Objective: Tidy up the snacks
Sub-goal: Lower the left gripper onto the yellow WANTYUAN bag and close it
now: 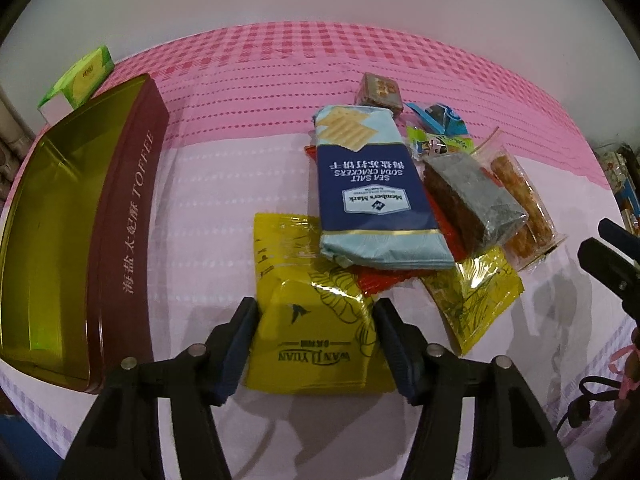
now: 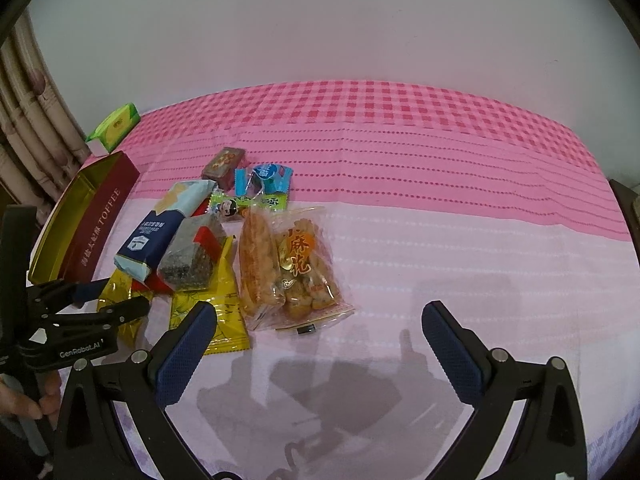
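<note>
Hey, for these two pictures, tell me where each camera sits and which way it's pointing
Left wrist: sits on the left gripper, looking steeply down along its jaws, which flank a yellow snack packet beside the open toffee tin; the right gripper's tip shows at the right edge.
Right wrist: sits on the right gripper, jaws wide over bare cloth, facing the snack pile; the left gripper and a hand show at left.
Shared: the tin, soda crackers pack, green box, pink tablecloth.
</note>
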Tool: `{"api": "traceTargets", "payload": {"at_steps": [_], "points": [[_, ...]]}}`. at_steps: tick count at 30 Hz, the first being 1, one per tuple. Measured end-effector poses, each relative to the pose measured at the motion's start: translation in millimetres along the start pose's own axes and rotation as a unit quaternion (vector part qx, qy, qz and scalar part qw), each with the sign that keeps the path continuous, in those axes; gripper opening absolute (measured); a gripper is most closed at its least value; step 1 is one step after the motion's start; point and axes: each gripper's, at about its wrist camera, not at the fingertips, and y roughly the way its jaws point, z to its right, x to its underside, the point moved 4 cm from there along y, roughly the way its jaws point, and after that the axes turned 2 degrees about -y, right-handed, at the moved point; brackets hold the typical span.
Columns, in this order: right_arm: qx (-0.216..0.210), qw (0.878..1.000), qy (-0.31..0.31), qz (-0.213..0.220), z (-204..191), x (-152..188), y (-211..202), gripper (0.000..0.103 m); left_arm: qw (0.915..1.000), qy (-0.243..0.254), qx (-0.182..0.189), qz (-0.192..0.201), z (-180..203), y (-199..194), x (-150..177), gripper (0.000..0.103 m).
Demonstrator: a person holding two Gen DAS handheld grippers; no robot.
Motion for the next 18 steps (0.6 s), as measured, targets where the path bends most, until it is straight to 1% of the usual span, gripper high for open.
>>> {"api": "traceTargets", "payload": {"at_steps": [3,8,11,13,14,15,16,18], "points": [[-0.001,1.000,-0.003,-0.002,-2,1,1,0.101,1.0000,0.003,0.002,-0.003,0,-1,2,0.060],[-0.001,1.000,-0.023,-0.004,-11,1,3,0.094,1.0000,0.003,0.007,-0.003,-2,-7,11,0.059],[-0.003,0.999,-0.039,-0.006,-17,1,5,0.083,1.0000,0.003,0.009,-0.001,-3,-13,17,0.059],[-0.005,0.999,-0.046,-0.010,-20,1,7,0.074,0.9999,0.000,0.011,0.000,-4,-18,21,0.059],[-0.009,0.999,-0.048,-0.013,-22,1,8,0.073,0.9999,-0.003,0.013,0.000,-6,-20,23,0.059],[-0.011,0.999,-0.050,-0.014,-23,1,9,0.069,0.9999,-0.006,0.014,0.000,-5,-22,24,0.059],[-0.013,0.999,-0.051,-0.014,-25,1,10,0.067,0.9999,-0.008,0.014,0.001,-7,-25,25,0.059],[-0.018,0.998,-0.053,-0.015,-28,1,9,0.066,0.9998,-0.010,0.015,0.002,-9,-29,28,0.059]]}}
